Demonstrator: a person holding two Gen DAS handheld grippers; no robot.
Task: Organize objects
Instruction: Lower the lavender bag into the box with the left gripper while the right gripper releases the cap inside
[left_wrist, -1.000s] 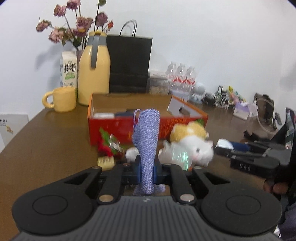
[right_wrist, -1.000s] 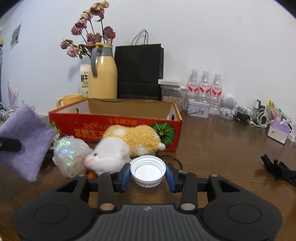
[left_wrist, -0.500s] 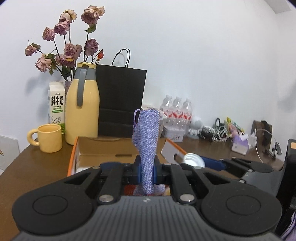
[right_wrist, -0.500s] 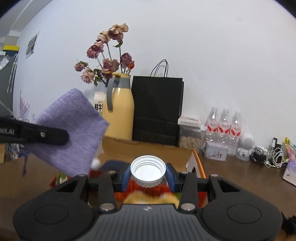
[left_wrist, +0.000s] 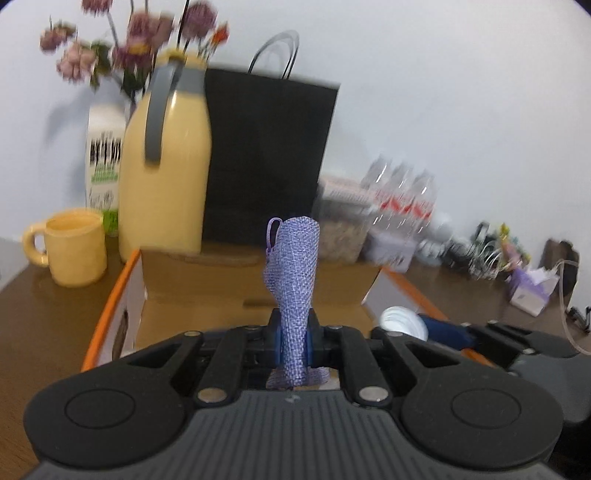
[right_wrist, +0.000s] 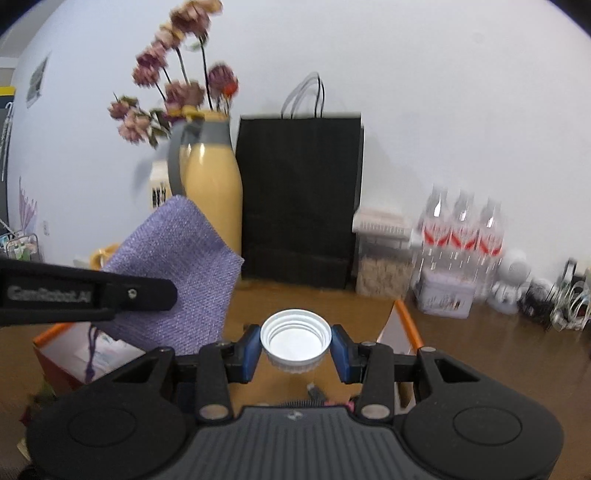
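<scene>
Left wrist view: my left gripper (left_wrist: 294, 334) sits at lower centre, blue pads clamped tight on a purple mesh pouch (left_wrist: 294, 273) that stands upright from the jaws to mid-frame, a small cord loop at its top left. Behind it, the open cardboard box (left_wrist: 255, 291) with orange edges fills the middle, its brown inner walls showing. Yellow mug (left_wrist: 75, 256) at left on the brown table (left_wrist: 44, 314); tall yellow jug (left_wrist: 166, 173) with grey handle behind the box; milk carton (left_wrist: 105, 158) to the jug's left; blurred dried flowers (left_wrist: 129, 48) upper left; black paper bag (left_wrist: 266, 155) centre back; water bottles (left_wrist: 402, 195) right of it. My right gripper (left_wrist: 406, 325) enters at lower right with a white cap (left_wrist: 404, 323), over the box's right edge. Right wrist view: right gripper (right_wrist: 295, 345) at lower centre, blue pads pressed on either side of the white cap, open side facing the camera, held above the box interior. My left gripper comes in from the left edge as a black finger (right_wrist: 88, 295) across the pouch, which hangs above the box's left part. Jug, bag and bottles line the white wall. Edges blurred.
</scene>
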